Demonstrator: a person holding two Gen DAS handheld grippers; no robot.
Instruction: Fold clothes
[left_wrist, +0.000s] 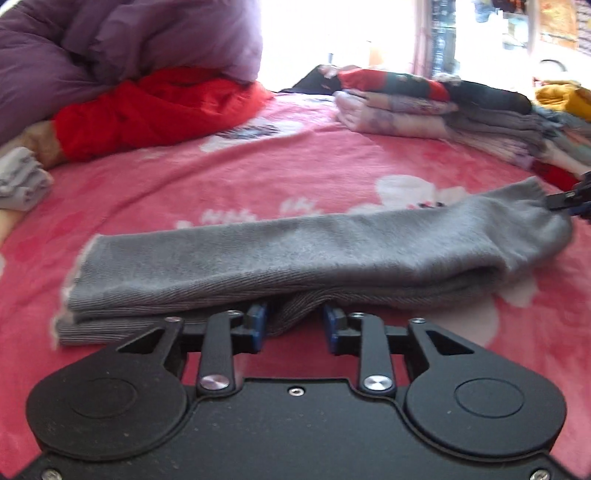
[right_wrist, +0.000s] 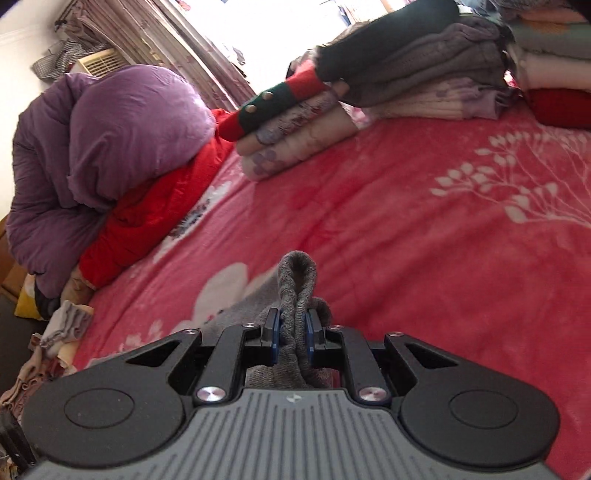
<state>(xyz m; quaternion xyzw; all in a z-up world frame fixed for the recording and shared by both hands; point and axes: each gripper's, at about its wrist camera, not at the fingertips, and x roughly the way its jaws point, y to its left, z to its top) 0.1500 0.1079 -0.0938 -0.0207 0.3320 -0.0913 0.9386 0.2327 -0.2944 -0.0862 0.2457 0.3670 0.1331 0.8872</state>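
Garment: a grey knitted piece (left_wrist: 280, 254), folded into a long strip, lies flat on the pink flowered blanket (left_wrist: 295, 162).
Long axis: it runs crosswise to the left gripper (left_wrist: 294, 326), from far to that gripper's left to well out on its right.
Left gripper: its jaws stand partly apart at the strip's near edge, about midway along it; a bulge of grey cloth sits in the gap, and the blue pads (left_wrist: 257, 325) do not look pressed on it.
Right gripper: the right gripper (right_wrist: 291, 334) is clamped narrow on a bunched end of the same grey cloth, a loop of which stands up just ahead of its tips.
Which end: in the left wrist view the right gripper (left_wrist: 569, 201) shows at the strip's far right end.
Nearer hand: the right holds one end and the left is at the middle; the free end lies to the left gripper's left.
Likely next move: judged from this, carry the held end along the axis toward the free end.
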